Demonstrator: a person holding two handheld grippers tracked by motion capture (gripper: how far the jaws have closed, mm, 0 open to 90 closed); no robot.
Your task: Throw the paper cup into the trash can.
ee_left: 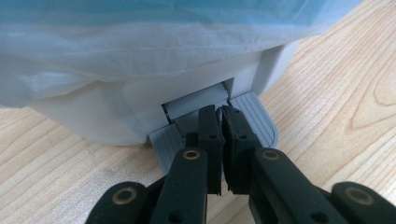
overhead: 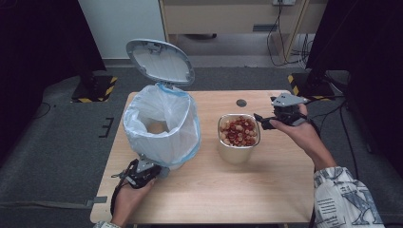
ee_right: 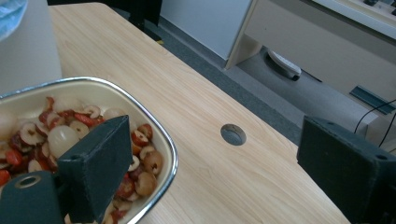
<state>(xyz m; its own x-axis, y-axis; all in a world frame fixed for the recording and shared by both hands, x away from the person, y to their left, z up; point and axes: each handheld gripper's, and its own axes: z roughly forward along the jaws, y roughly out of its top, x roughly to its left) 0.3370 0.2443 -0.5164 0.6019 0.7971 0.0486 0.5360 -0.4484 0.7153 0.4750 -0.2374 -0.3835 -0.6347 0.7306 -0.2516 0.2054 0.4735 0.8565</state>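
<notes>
Left tool [ee_left: 219, 116] shut, pressed on pedal [ee_left: 252, 116]; right tool [ee_right: 205, 158] open, straddling bowl [ee_right: 159, 135] rim; risked tipping fruit onto surface [ee_right: 210, 186].

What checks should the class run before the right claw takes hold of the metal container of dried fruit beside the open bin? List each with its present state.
1. Bin lid raised: ok.
2. Left claw shut and resting on the grey pedal: ok.
3. White bag spread open over the bin's rim: ok.
4. Right claw open: ok, one jaw over the container's rim, the other outside it.
5. Metal container upright on the table, holding dried fruit: ok.
6. Right claw squarely astride the rim: cannot tell.
</notes>
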